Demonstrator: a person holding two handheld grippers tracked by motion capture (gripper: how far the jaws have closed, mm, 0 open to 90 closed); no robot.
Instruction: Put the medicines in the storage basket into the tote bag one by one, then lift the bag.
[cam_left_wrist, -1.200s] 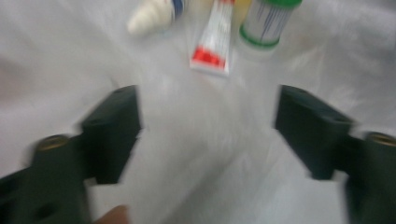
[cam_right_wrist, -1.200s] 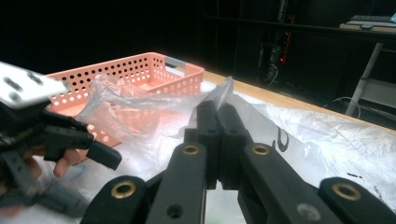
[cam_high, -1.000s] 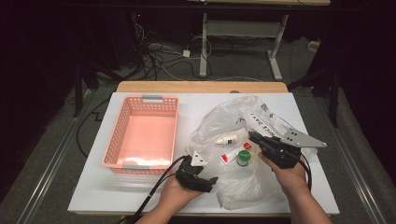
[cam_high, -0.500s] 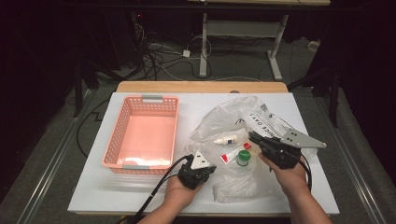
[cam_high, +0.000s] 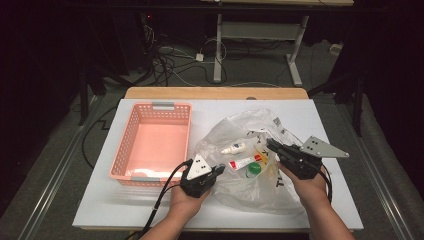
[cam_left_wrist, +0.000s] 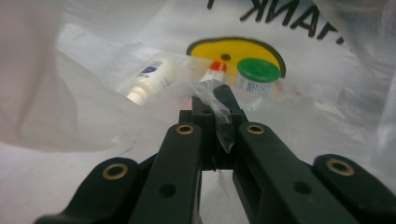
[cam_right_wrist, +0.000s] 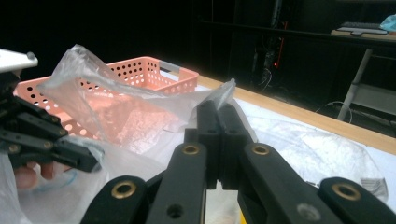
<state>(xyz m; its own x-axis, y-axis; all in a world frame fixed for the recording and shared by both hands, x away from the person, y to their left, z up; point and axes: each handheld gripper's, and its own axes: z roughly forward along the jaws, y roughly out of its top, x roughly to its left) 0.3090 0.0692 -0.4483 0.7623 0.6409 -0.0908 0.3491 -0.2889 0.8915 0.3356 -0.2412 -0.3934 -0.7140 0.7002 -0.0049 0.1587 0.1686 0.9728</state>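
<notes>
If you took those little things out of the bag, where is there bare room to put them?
The pink basket has a bare floor. The white table is free left of the left gripper and behind the plastic bag. It is crowded at the bag, pinched by both, right gripper.

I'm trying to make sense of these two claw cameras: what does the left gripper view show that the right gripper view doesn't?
Left gripper view: past the left claw, a white bottle, a red-capped tube and a green-lidded jar lie inside the plastic bag.
Right gripper view: the pink basket, the table's wooden edge and the dark room behind.
Both: the bag's film pinched in shut jaws, here by the left claw, there by the right claw.
</notes>
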